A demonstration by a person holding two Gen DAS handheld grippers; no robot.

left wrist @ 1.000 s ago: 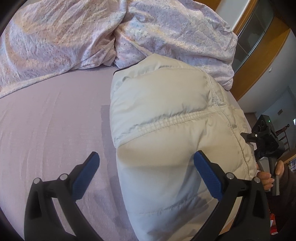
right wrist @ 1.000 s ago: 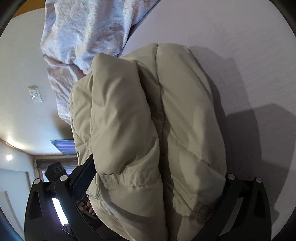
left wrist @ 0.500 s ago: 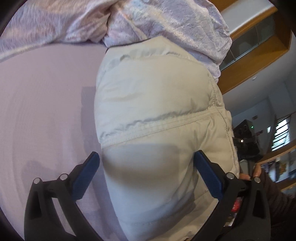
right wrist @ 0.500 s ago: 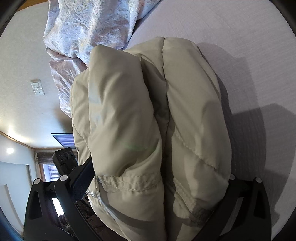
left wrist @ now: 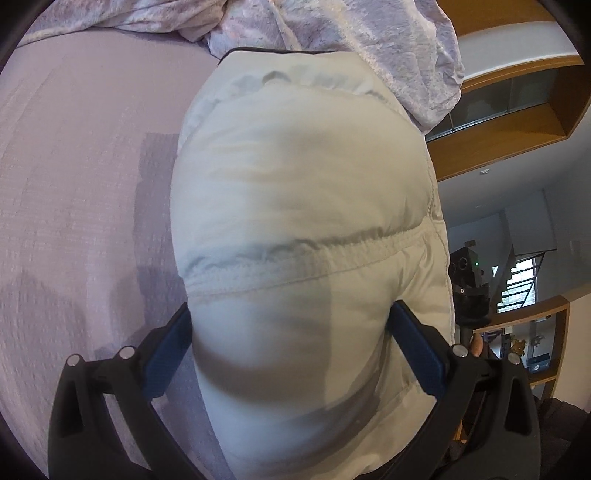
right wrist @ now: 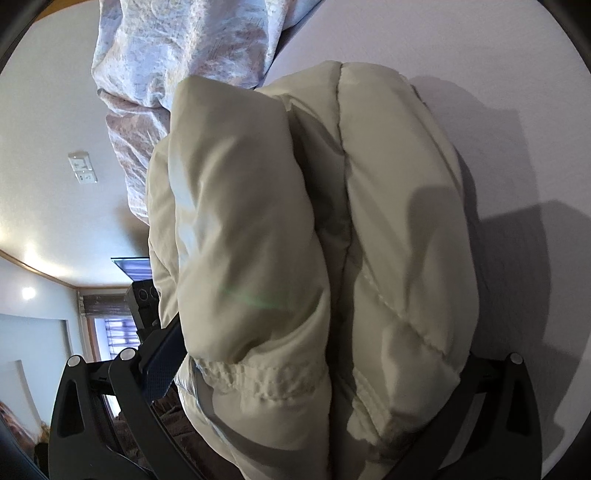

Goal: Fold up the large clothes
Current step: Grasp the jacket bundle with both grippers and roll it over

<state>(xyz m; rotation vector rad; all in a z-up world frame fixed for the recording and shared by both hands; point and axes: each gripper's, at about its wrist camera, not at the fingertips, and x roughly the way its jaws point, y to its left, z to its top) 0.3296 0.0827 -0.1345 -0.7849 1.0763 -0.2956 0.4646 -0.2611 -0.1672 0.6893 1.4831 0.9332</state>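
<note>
A cream puffy jacket [left wrist: 303, 206] lies folded into a thick bundle on the lilac bed sheet [left wrist: 74, 184]. My left gripper [left wrist: 288, 350] straddles the near end of the bundle, its blue pads wide apart on either side and pressing the fabric. In the right wrist view the same jacket [right wrist: 295, 240] fills the frame, stacked in layers. My right gripper [right wrist: 325, 369] is spread wide around the bundle's end; its right pad is hidden by the fabric.
A crumpled lilac patterned duvet [left wrist: 332, 33] lies just behind the jacket. The bed edge is to the right, with wooden shelving [left wrist: 517, 110] and a staircase beyond. The other gripper and hand [left wrist: 472, 317] show beside the jacket.
My left gripper has moved forward over the jacket, so the bundle now sits between its pads. The right gripper has also moved in closer around the bundle.
</note>
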